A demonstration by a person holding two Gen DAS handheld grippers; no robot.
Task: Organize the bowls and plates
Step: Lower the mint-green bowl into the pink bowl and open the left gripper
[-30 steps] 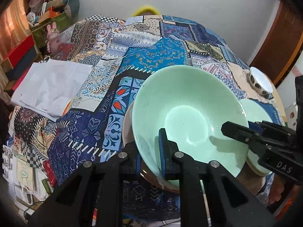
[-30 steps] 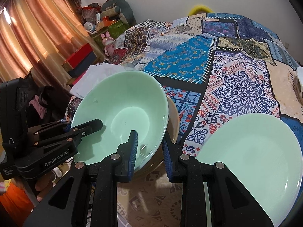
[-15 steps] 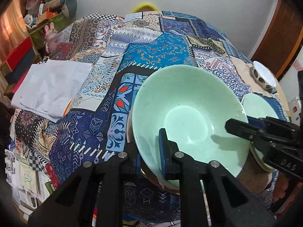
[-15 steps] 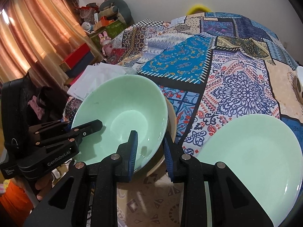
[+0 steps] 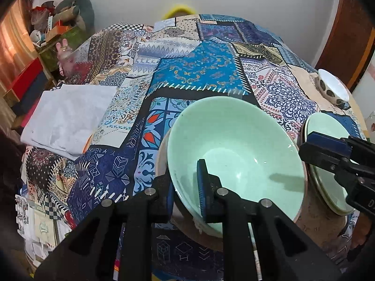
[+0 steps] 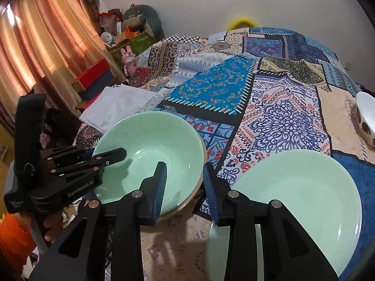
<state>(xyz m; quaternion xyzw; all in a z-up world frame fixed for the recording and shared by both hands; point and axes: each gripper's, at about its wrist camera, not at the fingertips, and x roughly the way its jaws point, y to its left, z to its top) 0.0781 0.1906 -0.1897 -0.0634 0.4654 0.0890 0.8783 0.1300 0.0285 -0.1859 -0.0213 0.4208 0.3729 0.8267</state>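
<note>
A mint-green bowl [image 5: 234,149] sits nested in a beige bowl [image 5: 161,161] on the patchwork cloth. My left gripper [image 5: 186,199] straddles its near rim, one finger inside, one outside, closed on the rim. In the right wrist view the same green bowl [image 6: 150,149] lies left, and my right gripper [image 6: 185,187] is open, its fingers either side of the bowls' right rim without touching. A mint-green plate [image 6: 295,201] lies right of it, also in the left wrist view [image 5: 328,164]. A white bowl with dark spots [image 5: 332,89] stands far right.
A folded white cloth [image 5: 65,117] lies at the table's left edge. Boxes and toys [image 6: 126,44] stand beyond the table by an orange curtain [image 6: 35,46]. The patchwork cloth [image 6: 269,82] stretches back to the wall.
The right gripper has opened wider and drawn back from the green bowl's rim. The left gripper keeps its hold on the bowl, which has settled lower into the beige bowl.
</note>
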